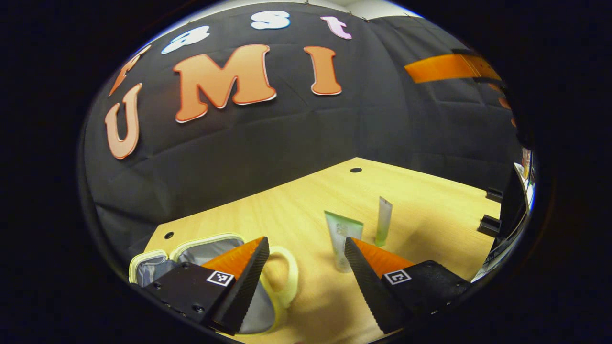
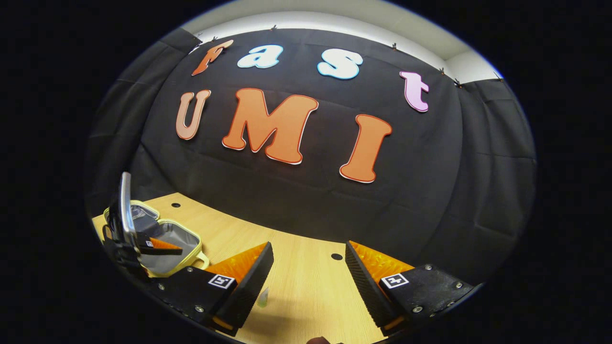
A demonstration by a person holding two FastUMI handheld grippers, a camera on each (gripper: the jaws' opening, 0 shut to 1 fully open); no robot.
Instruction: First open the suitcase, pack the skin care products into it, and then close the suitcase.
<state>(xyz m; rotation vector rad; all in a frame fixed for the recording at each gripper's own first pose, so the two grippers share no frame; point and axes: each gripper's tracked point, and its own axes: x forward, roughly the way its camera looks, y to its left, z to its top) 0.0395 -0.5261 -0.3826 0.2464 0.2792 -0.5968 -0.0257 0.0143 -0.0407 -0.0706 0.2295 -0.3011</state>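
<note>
**Q:** Where are you at with the packing?

**A:** The suitcase (image 1: 210, 251) is already lying open at the near left of the table (image 1: 430, 215), grey lining up, pale yellow rim and handle showing. So I'd say opening is done and I'm onto the tubes. Nothing's in hand yet: my left gripper (image 1: 306, 272) has its fingers spread wide with only air between them, and so does my right gripper (image 2: 308, 282).

**Q:** And the skin care stuff?

**A:** Two of them are standing upright on the table just ahead of my left fingers: a wider green-topped tube (image 1: 342, 246) and a thinner tube (image 1: 383, 222) a bit behind it, near each other but apart. The wide one sits closest to the gap, so I'd guess the next move is easing forward and closing on its body without tipping it.

**Q:** Does the right gripper view add anything?

**A:** It catches the suitcase from the other side, plus the other gripper hovering over it. There's also a small greenish thing (image 2: 263, 297) peeking by my left-hand finger there, probably a tube, but I can't say for sure.
</note>
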